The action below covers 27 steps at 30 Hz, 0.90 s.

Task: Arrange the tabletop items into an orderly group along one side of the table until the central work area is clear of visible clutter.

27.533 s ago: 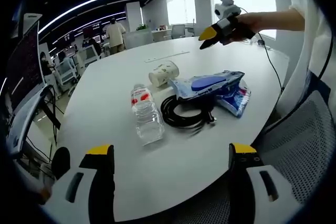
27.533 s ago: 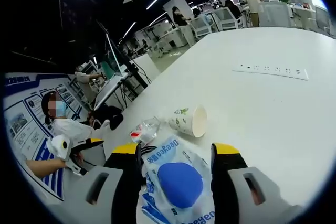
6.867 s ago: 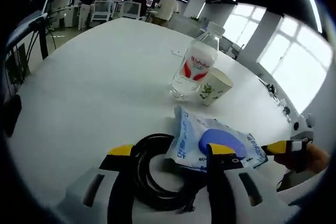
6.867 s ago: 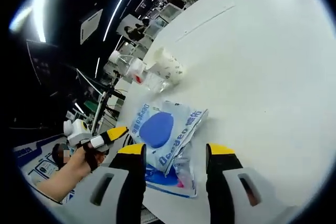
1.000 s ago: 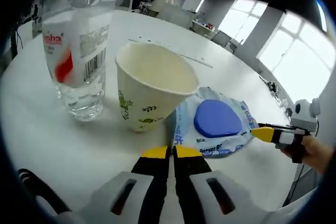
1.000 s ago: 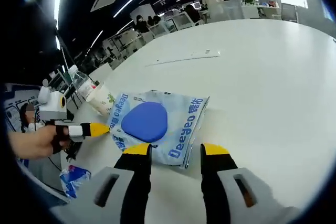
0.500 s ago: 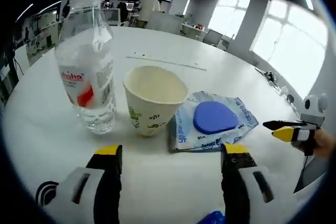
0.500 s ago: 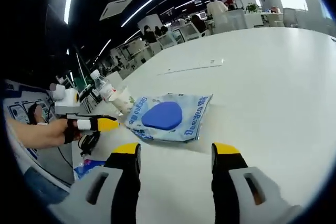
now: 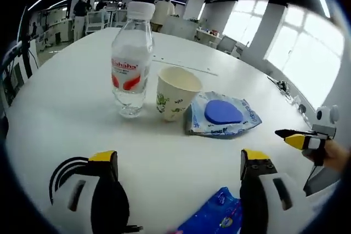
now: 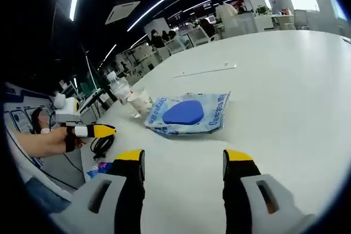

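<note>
In the left gripper view, bare desk [image 9: 66, 108] lies between the wide-apart jaws of the left claw [image 9: 178, 160] and a row of three things ahead: bottle [image 9: 130, 61], cup [image 9: 176, 92] just beside it, and wipes pack [image 9: 222, 116] touching the cup's base. Close in, a coiled cable [image 9: 63, 169] sits by the left jaw and a blue packet [image 9: 216, 218] lies between the jaws. The right claw [image 9: 293, 137] hangs off to the side. Beyond the row the desk is open, save a flat strip [image 10: 205, 70] in the right gripper view.
</note>
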### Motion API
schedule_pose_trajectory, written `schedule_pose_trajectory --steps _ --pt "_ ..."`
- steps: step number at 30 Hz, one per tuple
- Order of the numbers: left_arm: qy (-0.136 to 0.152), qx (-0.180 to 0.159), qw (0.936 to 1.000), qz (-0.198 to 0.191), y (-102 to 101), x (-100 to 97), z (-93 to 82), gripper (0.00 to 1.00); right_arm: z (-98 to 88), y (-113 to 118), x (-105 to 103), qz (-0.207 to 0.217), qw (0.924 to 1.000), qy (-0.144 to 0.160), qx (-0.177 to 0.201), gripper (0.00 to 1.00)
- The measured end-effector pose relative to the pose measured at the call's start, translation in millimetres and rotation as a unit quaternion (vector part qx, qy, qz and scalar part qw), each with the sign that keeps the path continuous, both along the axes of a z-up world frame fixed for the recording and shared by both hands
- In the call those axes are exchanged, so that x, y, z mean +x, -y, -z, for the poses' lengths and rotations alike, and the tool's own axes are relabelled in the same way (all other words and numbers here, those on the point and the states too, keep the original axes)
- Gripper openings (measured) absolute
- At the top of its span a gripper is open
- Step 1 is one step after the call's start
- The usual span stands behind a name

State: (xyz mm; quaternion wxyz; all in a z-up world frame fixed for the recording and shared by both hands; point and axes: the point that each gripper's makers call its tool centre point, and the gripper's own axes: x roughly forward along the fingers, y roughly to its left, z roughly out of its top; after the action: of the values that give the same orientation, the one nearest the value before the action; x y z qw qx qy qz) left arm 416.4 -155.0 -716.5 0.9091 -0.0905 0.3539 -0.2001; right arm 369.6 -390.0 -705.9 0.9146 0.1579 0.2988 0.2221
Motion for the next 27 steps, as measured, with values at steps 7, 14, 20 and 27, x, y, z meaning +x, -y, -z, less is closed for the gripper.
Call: schedule_pose_trajectory --steps 7,14,20,27 --pt "0.004 -0.006 0.9999 -0.011 -12 -18.9 -4.9 0.92 -1.5 -9 -14 -0.010 0.9999 -0.007 0.001 0.56" --pt "0.001 -0.009 0.9999 -0.010 -14 -36.0 -4.0 0.90 -1.6 -8 -25 -0.006 1.0000 -0.006 0.002 0.55" --pt "0.004 -0.014 0.9996 -0.025 -23 -44.7 -7.1 0.90 3.2 -15 -30 -0.018 0.9997 -0.017 0.001 0.55" --pt "-0.001 -0.014 0.9995 -0.029 -33 -61.0 -6.5 0.89 1.6 -35 -29 -0.041 0.9991 -0.014 0.003 0.54"
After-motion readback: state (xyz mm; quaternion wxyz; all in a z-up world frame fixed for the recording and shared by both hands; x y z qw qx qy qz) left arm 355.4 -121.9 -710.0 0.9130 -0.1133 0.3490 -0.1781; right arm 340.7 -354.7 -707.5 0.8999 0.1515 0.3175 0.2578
